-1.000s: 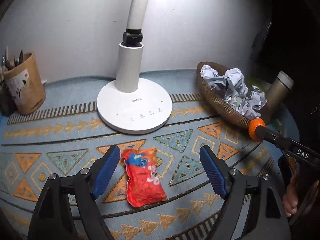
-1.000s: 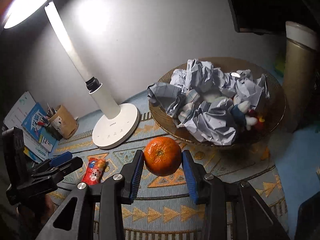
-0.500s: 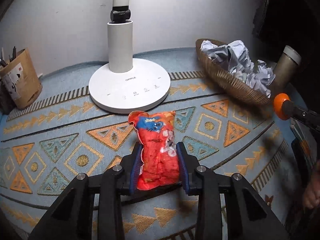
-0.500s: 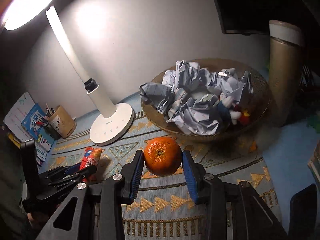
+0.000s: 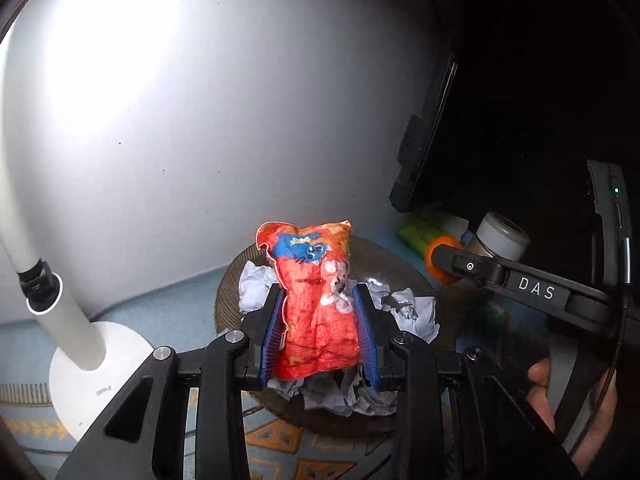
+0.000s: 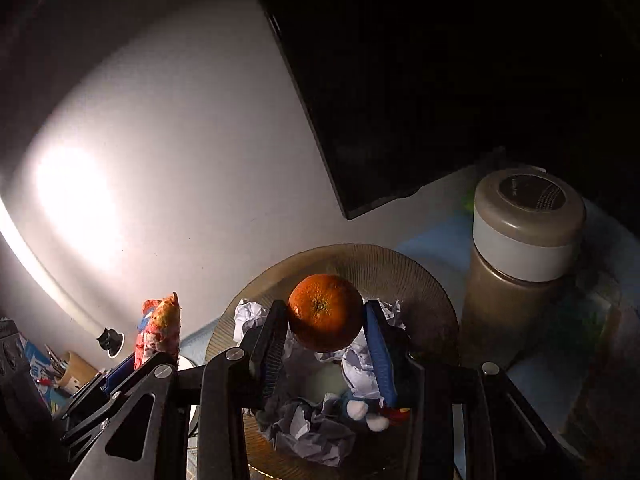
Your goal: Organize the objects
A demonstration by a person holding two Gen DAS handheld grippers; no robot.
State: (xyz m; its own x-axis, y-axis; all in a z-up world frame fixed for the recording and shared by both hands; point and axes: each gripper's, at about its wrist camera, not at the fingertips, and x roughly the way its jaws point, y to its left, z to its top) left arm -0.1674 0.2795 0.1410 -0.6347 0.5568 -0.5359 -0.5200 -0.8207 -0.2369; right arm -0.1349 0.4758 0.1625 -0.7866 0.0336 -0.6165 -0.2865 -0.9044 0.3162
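Note:
My left gripper [image 5: 320,332] is shut on a red snack packet [image 5: 316,304] and holds it in the air over the woven basket [image 5: 228,288] of crumpled paper [image 5: 256,288]. My right gripper [image 6: 326,344] is shut on an orange [image 6: 325,312] and holds it above the same basket [image 6: 384,268]. The packet [image 6: 158,328] and the left gripper also show at the lower left of the right wrist view. The right gripper and its orange [image 5: 434,266] show at the right of the left wrist view.
A white desk lamp [image 5: 76,344] stands left of the basket. A tan lidded flask [image 6: 520,264] stands right of it. A dark monitor [image 6: 400,100] stands behind. A pen holder [image 6: 74,370] sits far left. A small toy [image 6: 366,414] lies among the paper.
My left gripper closed on the packet, lifted it off the patterned mat and carried it right, over the basket. My right gripper moved forward with the orange to above the basket.

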